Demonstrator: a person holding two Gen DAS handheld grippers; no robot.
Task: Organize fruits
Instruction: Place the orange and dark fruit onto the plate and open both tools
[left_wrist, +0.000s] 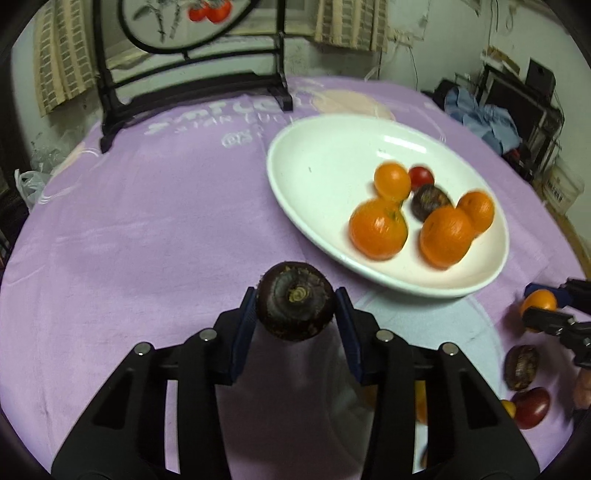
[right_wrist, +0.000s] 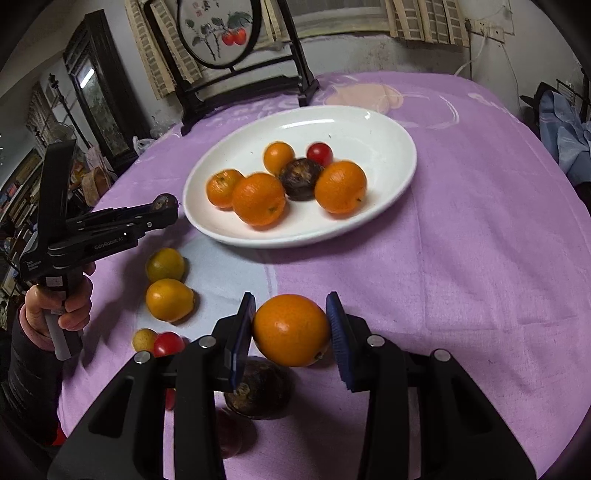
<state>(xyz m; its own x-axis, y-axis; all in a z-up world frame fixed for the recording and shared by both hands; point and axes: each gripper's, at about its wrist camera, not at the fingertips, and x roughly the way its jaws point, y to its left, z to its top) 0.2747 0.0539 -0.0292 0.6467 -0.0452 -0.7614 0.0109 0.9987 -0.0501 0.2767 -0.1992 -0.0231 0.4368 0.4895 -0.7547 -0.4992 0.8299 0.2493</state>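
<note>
A dark brown water chestnut (left_wrist: 295, 301) sits between the blue pads of my left gripper (left_wrist: 295, 295), which is shut on it just short of the white oval plate (left_wrist: 325, 155). The plate (right_wrist: 351, 125) holds several oranges, one dark chestnut (right_wrist: 300, 179) and a red cherry tomato (right_wrist: 320, 153). My right gripper (right_wrist: 291, 325) is shut on an orange (right_wrist: 291, 330), raised over the purple cloth in front of the plate. In the right wrist view the left gripper (right_wrist: 162, 210) shows at the left.
Loose fruit lies on the cloth left of my right gripper: a yellow-green citrus (right_wrist: 165, 265), an orange (right_wrist: 169, 300), a small yellow fruit (right_wrist: 144, 339), a red tomato (right_wrist: 168, 343) and a chestnut (right_wrist: 258, 391). A black-framed screen (right_wrist: 221, 37) stands behind the plate.
</note>
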